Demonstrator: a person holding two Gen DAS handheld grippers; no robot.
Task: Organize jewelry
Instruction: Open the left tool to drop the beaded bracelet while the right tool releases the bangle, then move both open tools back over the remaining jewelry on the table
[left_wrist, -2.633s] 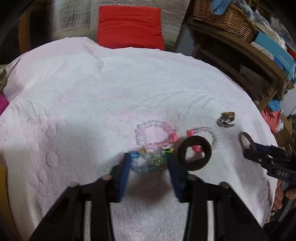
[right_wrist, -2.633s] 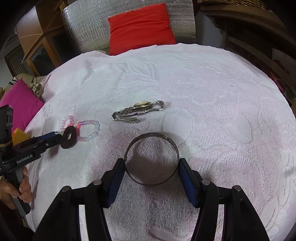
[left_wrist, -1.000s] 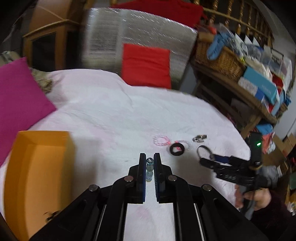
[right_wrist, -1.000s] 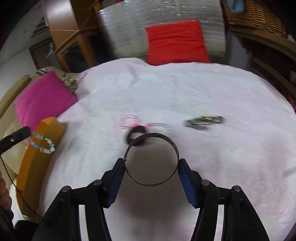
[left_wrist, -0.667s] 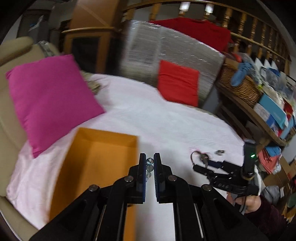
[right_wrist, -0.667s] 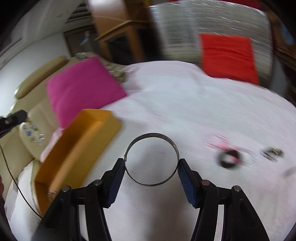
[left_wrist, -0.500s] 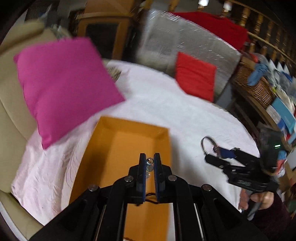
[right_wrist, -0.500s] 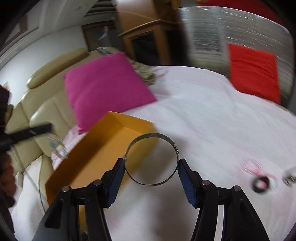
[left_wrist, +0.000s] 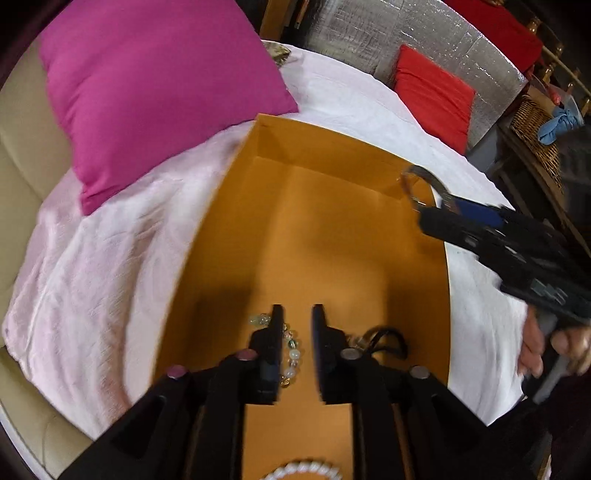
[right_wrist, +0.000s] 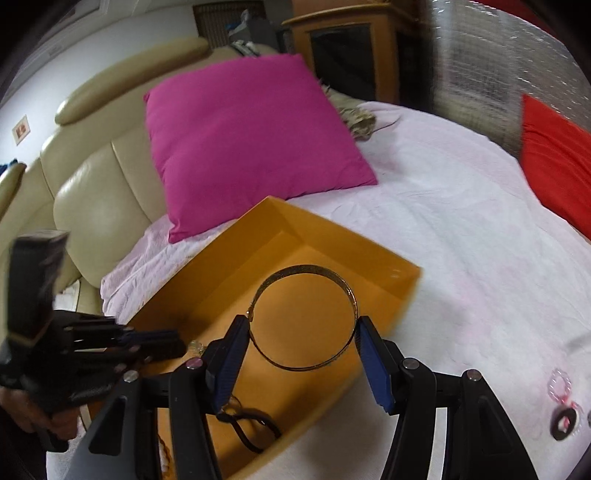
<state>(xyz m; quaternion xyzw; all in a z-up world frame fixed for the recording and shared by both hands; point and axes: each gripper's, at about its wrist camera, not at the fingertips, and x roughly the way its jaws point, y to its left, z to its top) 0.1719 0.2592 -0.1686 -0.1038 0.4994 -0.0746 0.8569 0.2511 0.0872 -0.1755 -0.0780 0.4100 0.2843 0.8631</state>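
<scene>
An orange box (left_wrist: 325, 155) lies open on the pink cloth; it also shows in the right wrist view (right_wrist: 369, 251). My left gripper (left_wrist: 297, 314) is over the box with its jaws parted a little, and the pale beaded bracelet (left_wrist: 291, 349) lies loose on the box floor beside the left finger. My right gripper (right_wrist: 303, 328) is shut on a metal bangle (right_wrist: 304, 275) and holds it above the box's right side. The bangle also shows in the left wrist view (left_wrist: 424, 184).
A black cord (right_wrist: 251, 424) and a white bead bracelet (left_wrist: 303, 472) lie in the box. A magenta pillow (right_wrist: 243, 140) leans on the beige sofa (right_wrist: 96, 192). A pink bracelet (right_wrist: 559, 384) and a black hair tie (right_wrist: 565, 421) lie on the cloth at right.
Both grippers swung left from the jewelry pile to the orange box. My left gripper opened and the beaded bracelet dropped into the box. The bangle stays gripped in my right gripper.
</scene>
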